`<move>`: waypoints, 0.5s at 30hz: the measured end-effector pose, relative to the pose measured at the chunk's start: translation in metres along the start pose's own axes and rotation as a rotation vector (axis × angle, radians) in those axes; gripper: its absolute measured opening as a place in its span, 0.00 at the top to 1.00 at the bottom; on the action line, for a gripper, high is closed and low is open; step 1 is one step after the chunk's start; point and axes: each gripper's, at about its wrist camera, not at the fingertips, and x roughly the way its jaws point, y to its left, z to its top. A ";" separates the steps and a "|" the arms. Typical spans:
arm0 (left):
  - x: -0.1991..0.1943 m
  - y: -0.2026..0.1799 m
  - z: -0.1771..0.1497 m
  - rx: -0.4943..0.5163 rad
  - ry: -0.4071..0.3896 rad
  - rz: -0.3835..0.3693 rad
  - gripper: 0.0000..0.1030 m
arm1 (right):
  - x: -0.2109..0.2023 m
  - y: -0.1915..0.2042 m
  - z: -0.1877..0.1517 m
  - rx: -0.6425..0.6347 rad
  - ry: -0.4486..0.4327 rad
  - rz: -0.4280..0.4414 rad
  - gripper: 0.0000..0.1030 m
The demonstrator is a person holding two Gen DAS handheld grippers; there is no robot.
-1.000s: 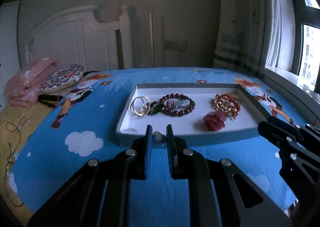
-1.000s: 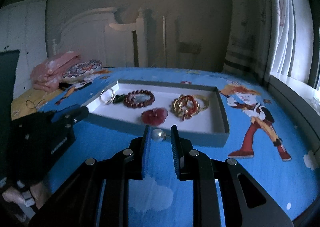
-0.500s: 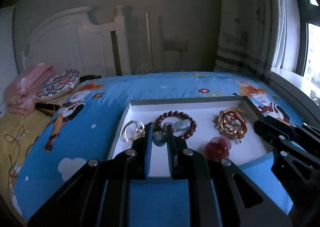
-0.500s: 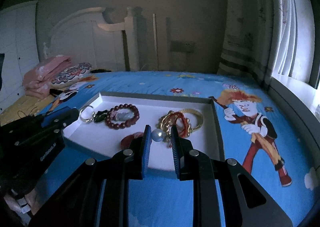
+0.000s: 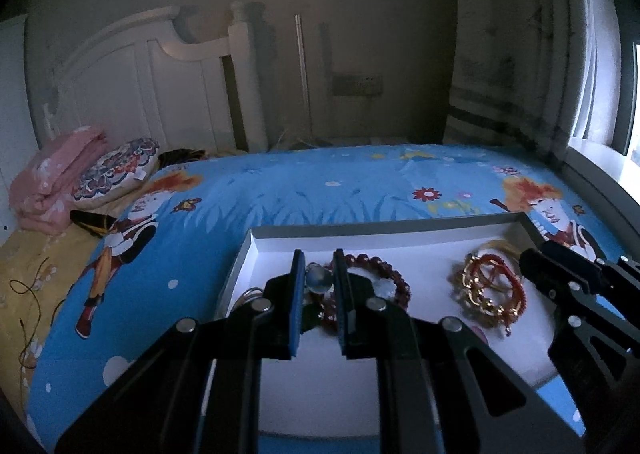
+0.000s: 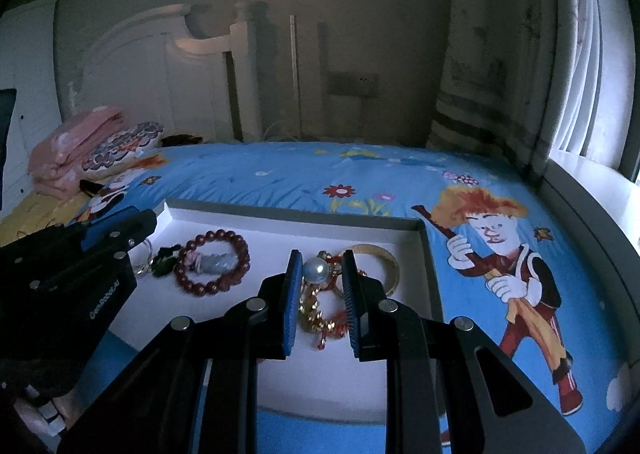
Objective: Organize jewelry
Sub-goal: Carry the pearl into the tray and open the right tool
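A: Both claws are over the white tray [image 5: 256,250], which lies on the bed toward its window-side edge. The left claw [image 5: 316,274] is clamped on a small grey-blue bead [image 5: 318,280], held up near the tips of its pads. The right claw [image 6: 318,274] is clamped on a pearl [image 6: 316,270], also right at the tips.

B: What lies under them?

A: Under the left claw are the dark red bead bracelet [image 5: 384,274] and thin rings [image 5: 250,294], near the tray's left wall. Under the right claw is the gold and red chain tangle [image 6: 320,314], with a gold bangle [image 6: 384,262] just beside it, toward the tray's right wall.

B: So each is set to drop its bead into the tray. How should it go?

A: My reading: lower first, then part the pads. Round beads would likely roll or bounce on a hard tray floor. Aim for bare white floor, not the top of the bracelet or the tangle. The open patch along the tray's near edge looks best.

B: Risks?

A: The grip is only at the tips, so a jolt could pop a bead loose. The two claws also sit close together, so releasing one at a time looks safer. I cannot tell whether either bead trails a chain or post.
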 end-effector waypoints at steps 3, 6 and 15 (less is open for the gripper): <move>0.007 0.003 0.000 -0.009 0.019 0.009 0.86 | 0.006 0.000 0.001 -0.003 0.014 -0.011 0.81; 0.011 0.008 -0.001 -0.020 0.037 0.012 0.84 | 0.013 -0.003 0.001 0.013 0.036 -0.005 0.79; -0.010 0.017 0.009 0.008 -0.032 0.049 0.24 | 0.005 -0.004 0.002 0.001 0.005 -0.026 0.42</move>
